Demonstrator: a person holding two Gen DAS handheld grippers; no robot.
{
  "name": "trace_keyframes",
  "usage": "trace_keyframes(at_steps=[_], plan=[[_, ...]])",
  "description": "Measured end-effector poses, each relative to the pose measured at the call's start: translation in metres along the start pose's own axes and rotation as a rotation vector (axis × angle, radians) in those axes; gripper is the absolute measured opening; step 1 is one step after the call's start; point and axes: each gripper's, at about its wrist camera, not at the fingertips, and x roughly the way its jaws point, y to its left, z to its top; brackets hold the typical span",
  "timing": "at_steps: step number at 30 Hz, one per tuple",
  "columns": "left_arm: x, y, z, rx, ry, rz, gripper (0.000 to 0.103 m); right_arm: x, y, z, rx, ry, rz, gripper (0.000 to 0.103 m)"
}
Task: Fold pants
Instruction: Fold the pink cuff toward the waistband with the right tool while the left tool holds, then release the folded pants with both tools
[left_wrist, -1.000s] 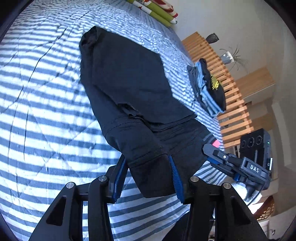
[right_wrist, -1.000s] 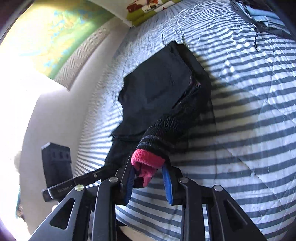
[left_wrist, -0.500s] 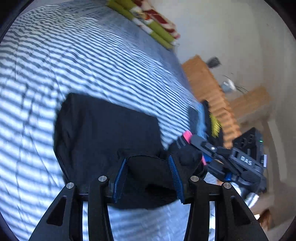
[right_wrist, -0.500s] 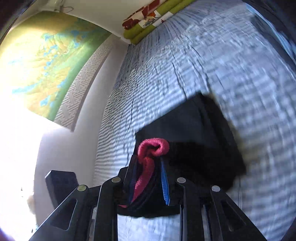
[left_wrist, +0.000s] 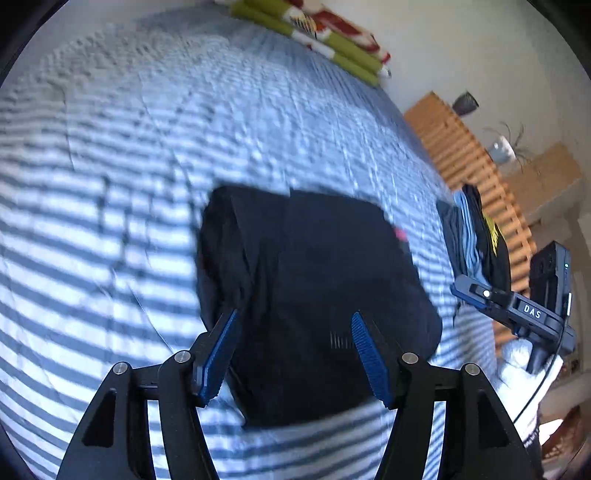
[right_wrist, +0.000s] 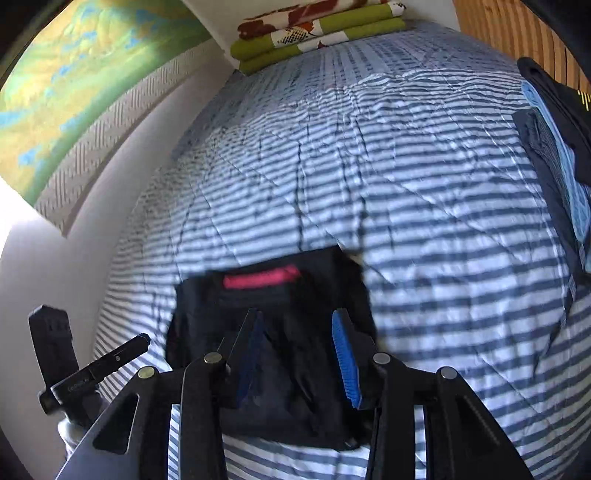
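Nearest the cameras, both two-finger grippers, left (left_wrist: 293, 352) and right (right_wrist: 299, 354), have just been opening, gripping nothing, above one folded black pair of pants (left_wrist: 314, 295) (pink band showing) on the blue-striped quilt (left_wrist: 110, 184); beyond, one stack of folded clothes (left_wrist: 476, 240).

Bright daylight, slatted shadows, fisheye warp, perhaps motion blur

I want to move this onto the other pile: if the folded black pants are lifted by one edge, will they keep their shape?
Probably not. The pants look like soft, layered cloth, so they would likely sag and unfold. The pink cuff lying loose on top may slip off.
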Motion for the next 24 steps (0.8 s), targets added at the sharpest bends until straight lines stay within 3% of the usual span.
trace_keyframes(at_steps=[3,8,9,10,11,12,14,16,18,19,20,24], plan=[[0.022,0.005,-0.014,-0.009,0.05,-0.029,0.066,0.01,-0.022,-0.02,0.027,0.05,0.043,0.039],[0.037,0.004,-0.023,-0.032,0.045,-0.054,0.064,0.032,-0.029,-0.031,0.04,0.092,0.082,0.05],[0.039,0.001,-0.024,-0.017,0.047,-0.031,0.044,0.035,-0.026,-0.031,0.046,0.095,0.096,0.05],[0.04,-0.002,-0.024,0.004,0.048,0.0,0.031,0.036,-0.022,-0.03,0.045,0.088,0.094,0.048],[0.037,-0.005,-0.025,0.021,0.035,0.03,0.022,0.036,-0.015,-0.03,0.026,0.069,0.064,0.044],[0.031,-0.007,-0.026,0.026,0.021,0.026,0.019,0.035,-0.006,-0.032,-0.015,0.052,0.038,0.032],[0.016,-0.007,-0.031,0.024,-0.023,0.043,0.019,0.025,0.017,-0.037,-0.111,0.022,0.015,0.021],[0.005,-0.011,-0.039,0.039,-0.082,0.126,0.021,0.013,0.033,-0.043,-0.222,-0.075,-0.147,0.016],[0.01,-0.01,-0.044,0.037,-0.064,0.237,0.042,0.022,0.027,-0.043,-0.237,-0.078,-0.283,0.019],[0.011,-0.011,-0.044,0.046,-0.055,0.259,0.046,0.028,0.019,-0.041,-0.202,-0.035,-0.292,0.029],[0.009,-0.015,-0.045,0.057,-0.05,0.271,0.049,0.027,0.014,-0.04,-0.173,-0.03,-0.281,0.033],[-0.017,-0.04,-0.038,0.136,-0.152,0.252,0.054,-0.007,0.018,-0.039,-0.153,-0.148,-0.188,0.035]])
